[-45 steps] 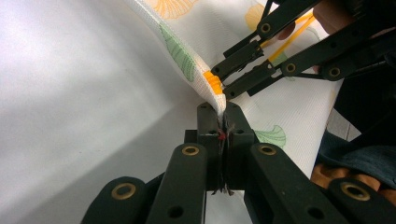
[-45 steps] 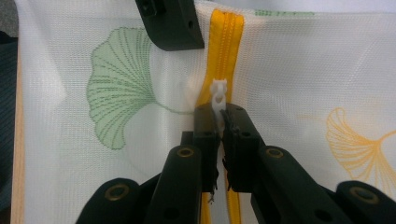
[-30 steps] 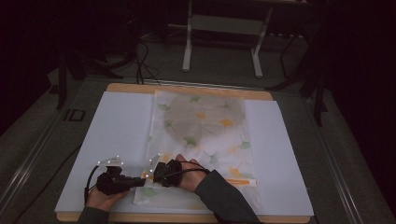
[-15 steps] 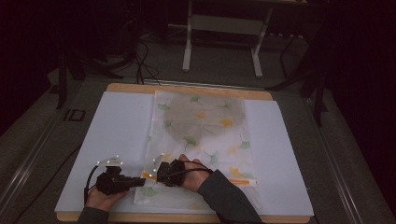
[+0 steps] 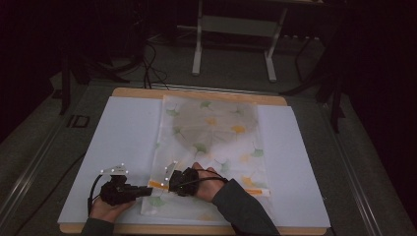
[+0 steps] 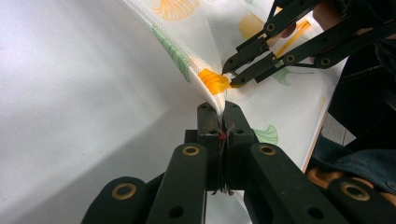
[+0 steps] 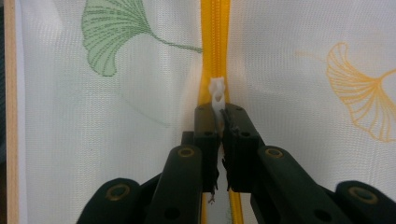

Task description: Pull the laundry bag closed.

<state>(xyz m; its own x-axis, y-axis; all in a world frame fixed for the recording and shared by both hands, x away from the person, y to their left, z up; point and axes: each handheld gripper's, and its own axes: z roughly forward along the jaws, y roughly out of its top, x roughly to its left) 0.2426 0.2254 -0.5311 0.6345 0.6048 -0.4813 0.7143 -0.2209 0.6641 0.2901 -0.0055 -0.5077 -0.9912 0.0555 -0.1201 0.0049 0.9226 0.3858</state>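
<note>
The mesh bag, printed with green and orange leaves, lies flat on the white sheet covering the counter, running from the near edge toward the far one. Its orange zipper crosses the near end. The white zipper pull is clamped in the right claw, whose jaws are pressed together on it. The left claw is clamped on the bag's near-left edge right beside the orange zipper end, lifting the cloth into a ridge.

Likely step: sliding the pull along the zipper while the left claw holds the end taut. The pull is small and slick-looking, and just its tip is held, so it could slip out if drawn at an angle. If the left claw's thin bite on the mesh lets go, the bag would bunch and drag along instead of the zipper running, and loose mesh could snag in the slider.

No brand or label is readable on the bag; some marking on the floor to the far left is too dim to read
</note>
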